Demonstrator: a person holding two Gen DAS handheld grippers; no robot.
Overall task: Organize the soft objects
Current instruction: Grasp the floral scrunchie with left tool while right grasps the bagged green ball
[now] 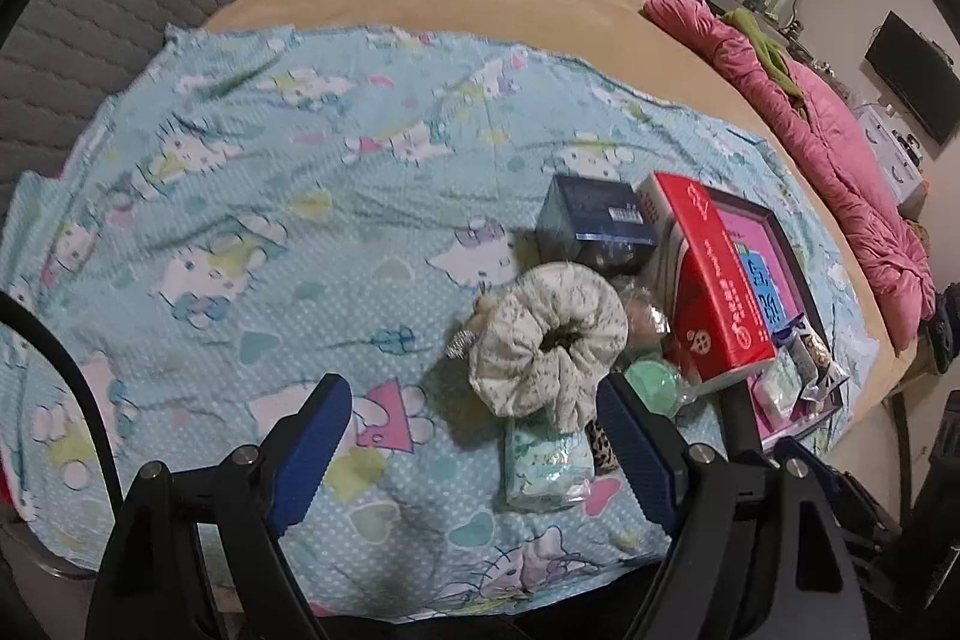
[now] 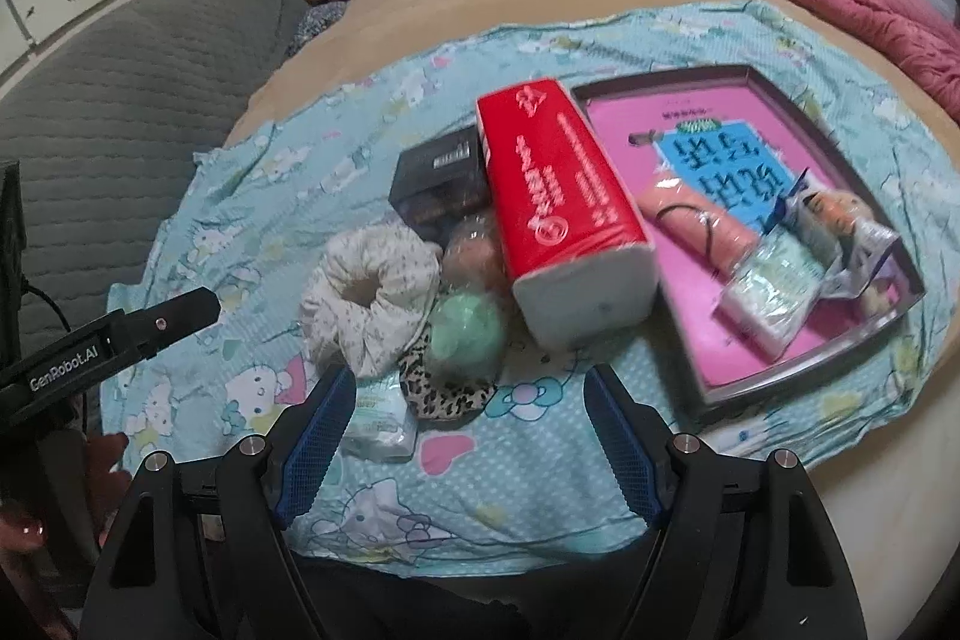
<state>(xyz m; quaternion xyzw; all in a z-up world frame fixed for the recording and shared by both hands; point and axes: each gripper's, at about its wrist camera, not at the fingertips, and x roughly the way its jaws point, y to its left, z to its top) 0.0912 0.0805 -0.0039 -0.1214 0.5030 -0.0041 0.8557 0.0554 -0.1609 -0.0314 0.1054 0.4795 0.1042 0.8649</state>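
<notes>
Both grippers, left (image 1: 474, 451) and right (image 2: 465, 439), stand wide open, holding nothing. We note the tray (image 2: 798, 376) right of the pile, some soft items already inside. Ahead of the left gripper, the nearer one, lies the white scrunchie (image 1: 549, 340), flat, hole upward, no long axis. Tissue pack (image 1: 546, 466) lies between its fingers, long axis running away from us.

Both wrist views look down, close, sharing the white scrunchie (image 1: 549, 340).

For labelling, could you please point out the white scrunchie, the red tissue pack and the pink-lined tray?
white scrunchie (image 1: 549, 340), left wrist view, on its ruffled fabric ring.
red tissue pack (image 2: 561, 178), right wrist view, red top face.
pink-lined tray (image 2: 717, 340), right wrist view, bare pink floor.
</notes>
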